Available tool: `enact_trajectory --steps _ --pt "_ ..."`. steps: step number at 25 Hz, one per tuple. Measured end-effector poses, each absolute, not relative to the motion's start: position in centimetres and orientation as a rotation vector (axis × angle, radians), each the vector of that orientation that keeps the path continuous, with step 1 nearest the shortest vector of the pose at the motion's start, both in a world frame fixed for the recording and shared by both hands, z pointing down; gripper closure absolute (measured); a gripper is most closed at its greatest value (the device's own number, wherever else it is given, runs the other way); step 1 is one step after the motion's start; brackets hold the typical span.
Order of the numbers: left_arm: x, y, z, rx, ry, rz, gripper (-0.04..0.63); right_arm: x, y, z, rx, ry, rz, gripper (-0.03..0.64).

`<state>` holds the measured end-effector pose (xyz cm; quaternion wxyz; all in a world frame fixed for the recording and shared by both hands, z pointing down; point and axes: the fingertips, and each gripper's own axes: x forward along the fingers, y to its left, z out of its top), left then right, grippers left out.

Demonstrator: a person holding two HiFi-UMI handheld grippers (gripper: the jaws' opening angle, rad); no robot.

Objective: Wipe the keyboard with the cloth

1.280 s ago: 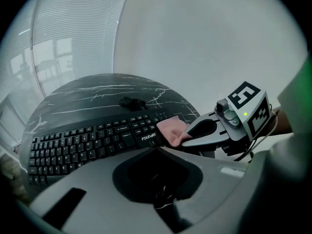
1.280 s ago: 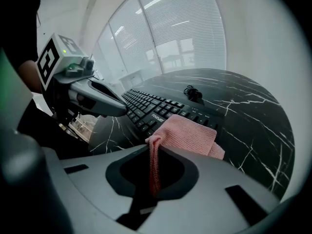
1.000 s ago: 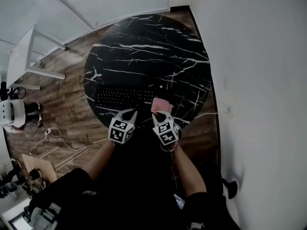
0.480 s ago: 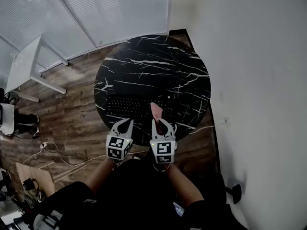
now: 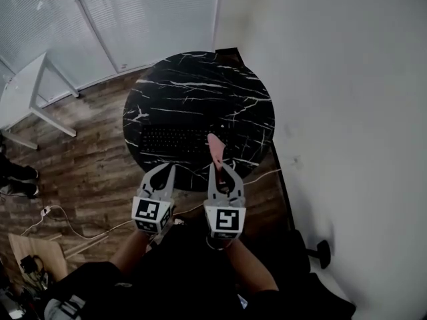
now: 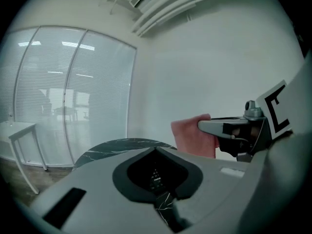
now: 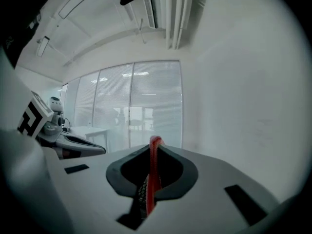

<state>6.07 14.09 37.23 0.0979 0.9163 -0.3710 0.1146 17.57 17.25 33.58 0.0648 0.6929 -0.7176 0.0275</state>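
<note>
Head view: one round black marble table [image 5: 200,85] carries one dark keyboard [image 5: 175,141], lying along the tabletop's near edge. Two grippers are held side by side just off that edge. The right gripper [image 5: 219,169] clamps one pink cloth [image 5: 215,149], which stands on edge over the keyboard's right end; whether the two touch cannot be told. The left gripper [image 5: 165,171] points at the near edge of the keyboard.

Left gripper view: its two jaws meet at the tips with nothing between them – only a few keys and marble show through the gap behind. The cloth sticks out of the other gripper's tip at the right.

Right gripper view: the two jaws are pressed onto the cloth, a thin red-pink strip seen edge-on – keys show just below it.
</note>
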Motion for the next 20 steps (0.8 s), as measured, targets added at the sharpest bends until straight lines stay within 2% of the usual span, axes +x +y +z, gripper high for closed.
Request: enact_trajectory --steps 11,20 --pt "9.0 17.9 32.0 2.761 -1.177 0.242 0.595 21.9 21.9 27.8 2.091 -2.203 -0.063 0.609" --pt "12.4 20.5 30.0 2.807 -1.172 0.254 0.595 25.1 25.0 27.4 2.089 -2.202 -0.059 0.609"
